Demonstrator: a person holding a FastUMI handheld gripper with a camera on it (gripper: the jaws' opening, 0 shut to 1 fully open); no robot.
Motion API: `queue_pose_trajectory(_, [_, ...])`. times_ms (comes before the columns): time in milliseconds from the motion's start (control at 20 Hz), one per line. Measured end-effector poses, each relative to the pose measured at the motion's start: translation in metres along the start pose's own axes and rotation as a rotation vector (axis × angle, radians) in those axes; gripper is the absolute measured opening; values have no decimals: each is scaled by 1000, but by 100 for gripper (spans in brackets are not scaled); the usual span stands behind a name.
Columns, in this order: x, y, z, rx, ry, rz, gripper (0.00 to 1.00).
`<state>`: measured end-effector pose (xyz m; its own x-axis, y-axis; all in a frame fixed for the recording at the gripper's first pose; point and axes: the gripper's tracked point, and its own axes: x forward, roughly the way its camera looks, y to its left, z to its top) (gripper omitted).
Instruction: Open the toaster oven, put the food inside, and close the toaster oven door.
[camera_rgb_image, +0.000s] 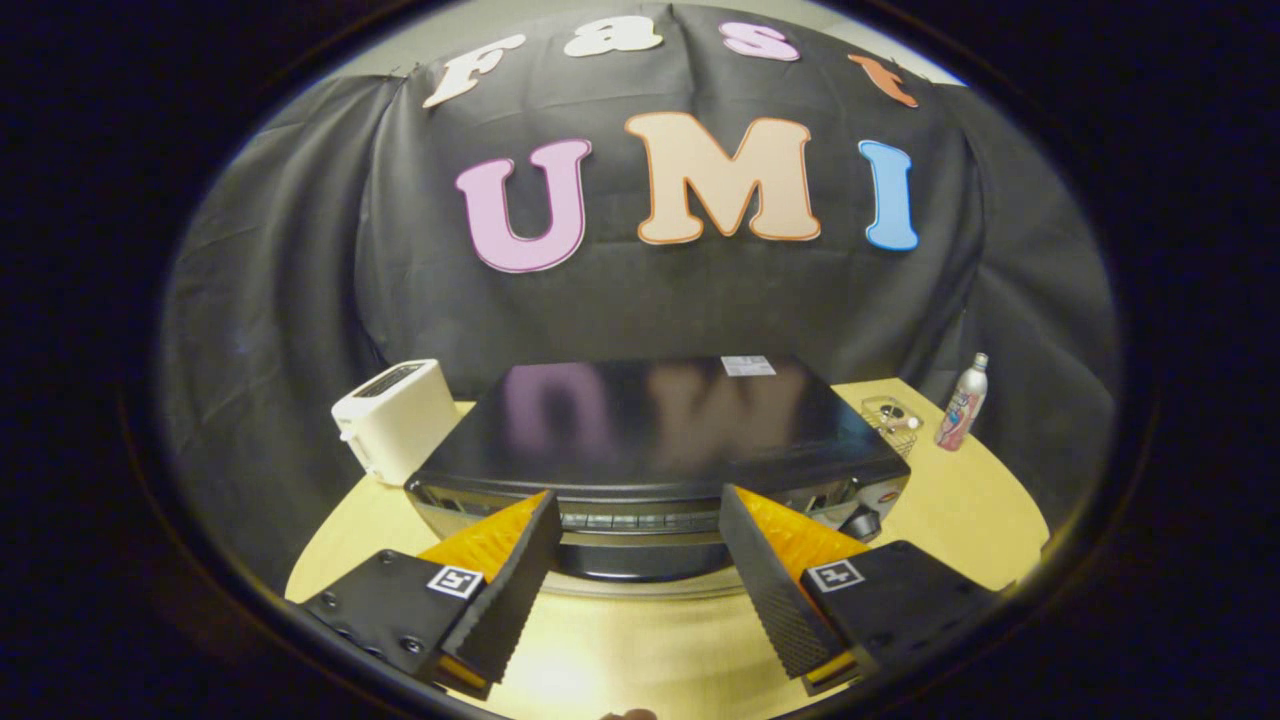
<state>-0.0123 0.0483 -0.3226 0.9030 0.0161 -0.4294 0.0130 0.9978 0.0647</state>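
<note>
Two fingers (520, 560) spread, gripper (640, 505) empty | toaster oven (660, 430) just ahead | door mostly hidden behind fingers

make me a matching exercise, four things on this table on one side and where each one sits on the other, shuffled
Things:
1. toaster oven
2. white toaster
3. bottle
4. wire basket

Places:
A. standing on the table beyond the basket, near the cloth wall
B. just ahead of the open gripper
C. beside the oven's left end
D. at the oven's right rear corner

Pairs: 1-B, 2-C, 3-A, 4-D
</note>
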Motion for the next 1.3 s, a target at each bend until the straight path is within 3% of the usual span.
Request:
queue_pose_trajectory(550, [-66,-1,-78,-106,106,18,100])
queue_pose_trajectory(1000, [-77,-4,-130,-119,232,23,100])
queue_pose_trajectory(1300, [-74,-1,-189,-107,369,31,100])
